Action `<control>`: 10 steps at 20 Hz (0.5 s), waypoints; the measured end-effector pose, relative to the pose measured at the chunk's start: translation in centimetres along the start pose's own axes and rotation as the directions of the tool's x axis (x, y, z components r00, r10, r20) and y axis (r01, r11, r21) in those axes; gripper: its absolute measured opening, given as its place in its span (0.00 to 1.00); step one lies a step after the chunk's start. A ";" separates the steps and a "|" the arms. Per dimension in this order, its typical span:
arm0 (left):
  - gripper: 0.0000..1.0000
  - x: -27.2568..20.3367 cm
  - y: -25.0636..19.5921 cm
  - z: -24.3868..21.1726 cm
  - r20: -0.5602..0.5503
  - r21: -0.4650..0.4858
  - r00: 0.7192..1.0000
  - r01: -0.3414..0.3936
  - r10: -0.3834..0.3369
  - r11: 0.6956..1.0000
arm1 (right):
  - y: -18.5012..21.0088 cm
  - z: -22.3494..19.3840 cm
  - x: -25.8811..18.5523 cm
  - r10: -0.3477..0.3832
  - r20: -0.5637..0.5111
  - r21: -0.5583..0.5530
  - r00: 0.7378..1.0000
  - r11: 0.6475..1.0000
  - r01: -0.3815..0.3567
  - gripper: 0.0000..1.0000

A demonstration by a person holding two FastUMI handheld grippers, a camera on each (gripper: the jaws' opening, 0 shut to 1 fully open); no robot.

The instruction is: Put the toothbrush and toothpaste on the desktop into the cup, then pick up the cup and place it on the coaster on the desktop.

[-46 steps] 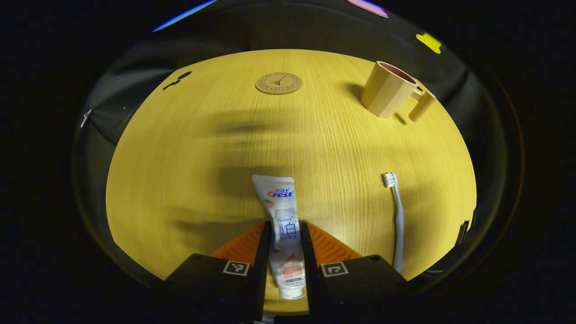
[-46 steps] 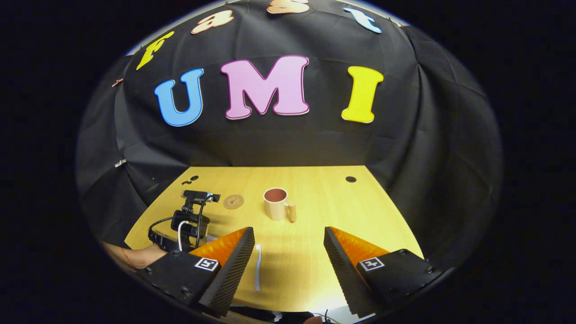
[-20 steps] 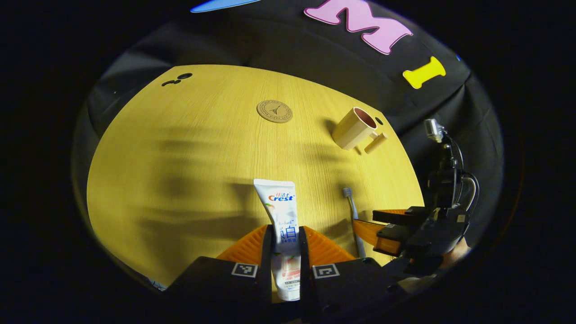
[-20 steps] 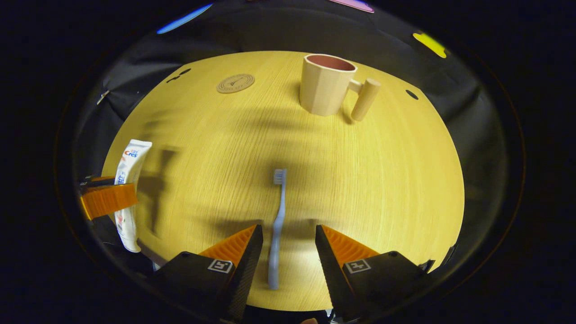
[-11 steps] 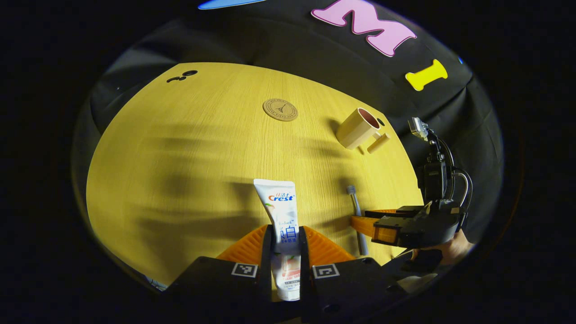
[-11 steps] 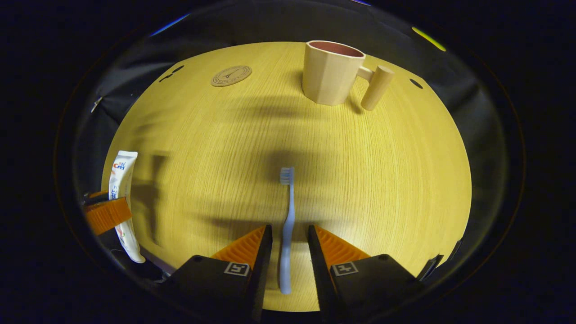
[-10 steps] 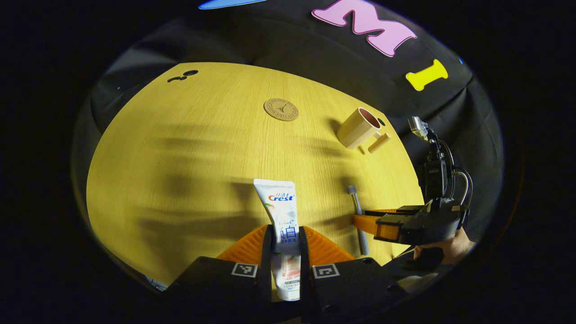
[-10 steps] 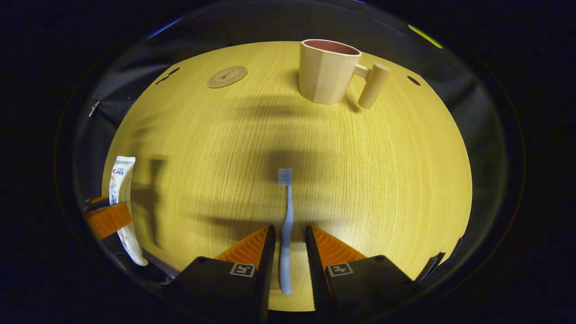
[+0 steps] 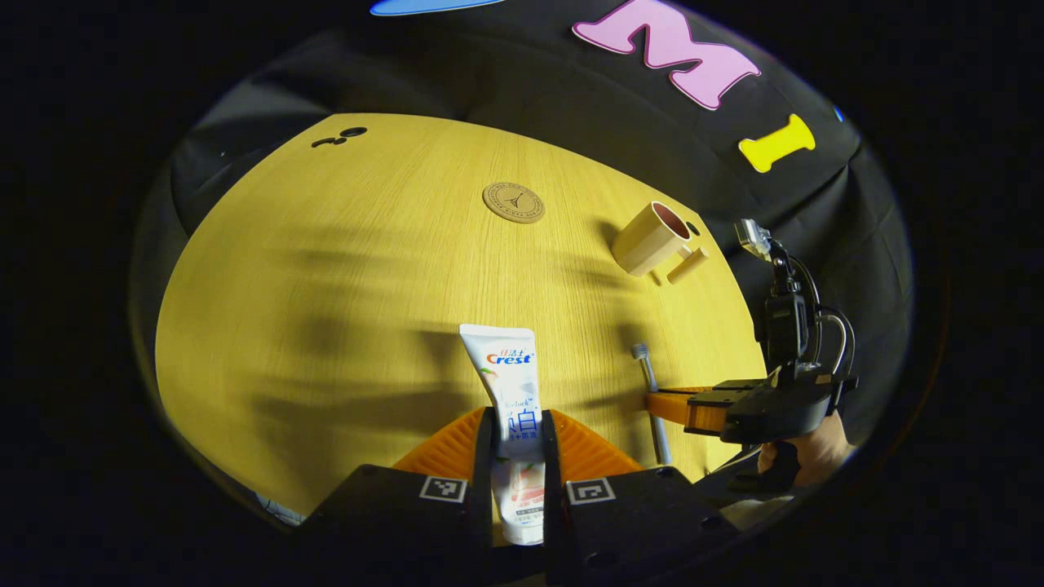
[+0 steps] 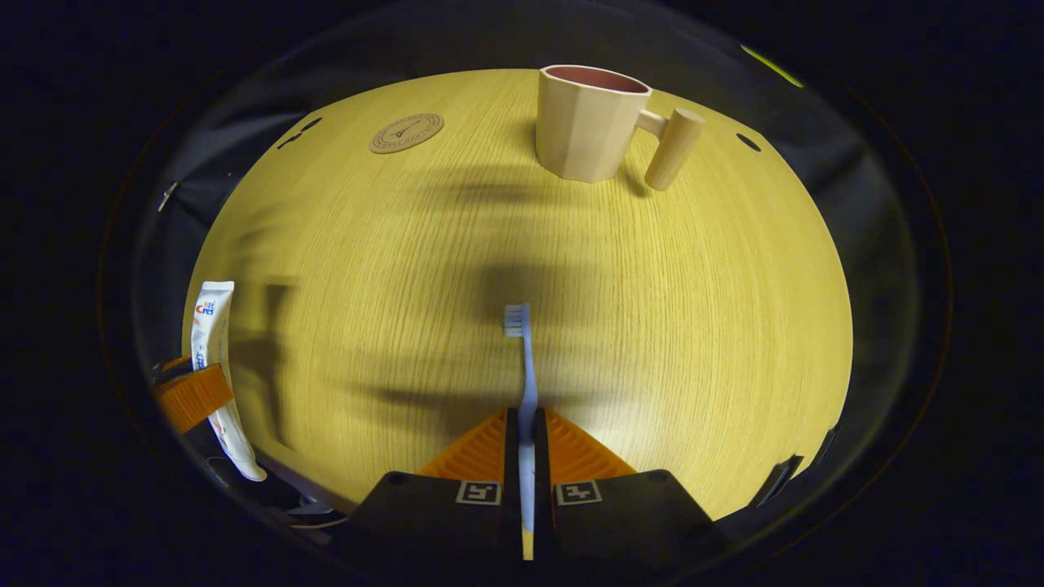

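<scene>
My left gripper (image 9: 517, 425) is shut on the white toothpaste tube (image 9: 510, 377), whose flat end points forward above the wooden desktop (image 9: 342, 269). My right gripper (image 10: 526, 424) is shut on the handle of the pale blue toothbrush (image 10: 524, 357), bristles pointing forward. In the left gripper view the toothbrush (image 9: 650, 385) and the right gripper (image 9: 677, 405) show at the right, held by a hand (image 9: 807, 452). The beige cup (image 10: 589, 122) with a peg handle stands upright at the far side; it appears as the cup (image 9: 648, 238) too. The round cork coaster (image 10: 405, 132), also coaster (image 9: 513, 202), lies left of it.
In the right gripper view the toothpaste (image 10: 214, 359) and a left finger (image 10: 192, 396) sit at the far left edge. Small dark holes (image 10: 749, 142) mark the desktop near its back corners. Black cloth walls the booth behind the desk.
My right gripper's fingers closed from a narrow gap onto the toothbrush handle. The left gripper kept hold of the toothpaste and shifted only slightly.
</scene>
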State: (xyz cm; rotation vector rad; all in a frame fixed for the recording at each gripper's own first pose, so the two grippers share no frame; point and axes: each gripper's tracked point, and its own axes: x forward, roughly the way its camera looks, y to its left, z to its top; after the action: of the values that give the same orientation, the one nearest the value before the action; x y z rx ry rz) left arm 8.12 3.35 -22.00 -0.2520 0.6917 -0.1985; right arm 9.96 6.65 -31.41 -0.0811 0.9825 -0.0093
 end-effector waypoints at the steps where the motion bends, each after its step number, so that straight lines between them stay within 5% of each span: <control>1: 0.30 0.0 -0.2 0.1 0.005 -0.002 1.000 -0.001 0.001 1.000 | -0.1 0.0 -0.1 0.003 0.019 -0.008 1.000 1.000 -0.002 0.10; 10: 0.30 -1.0 -6.0 5.8 0.219 0.014 0.973 0.077 -0.078 0.997 | -1.0 3.4 -6.6 0.124 0.320 -0.002 0.939 0.992 -0.130 0.10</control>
State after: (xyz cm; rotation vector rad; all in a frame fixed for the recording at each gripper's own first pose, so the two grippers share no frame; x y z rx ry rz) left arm 10.60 -1.14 -15.32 -0.2912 0.4625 -0.2430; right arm 9.12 6.22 -23.97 -0.0004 0.6607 0.1101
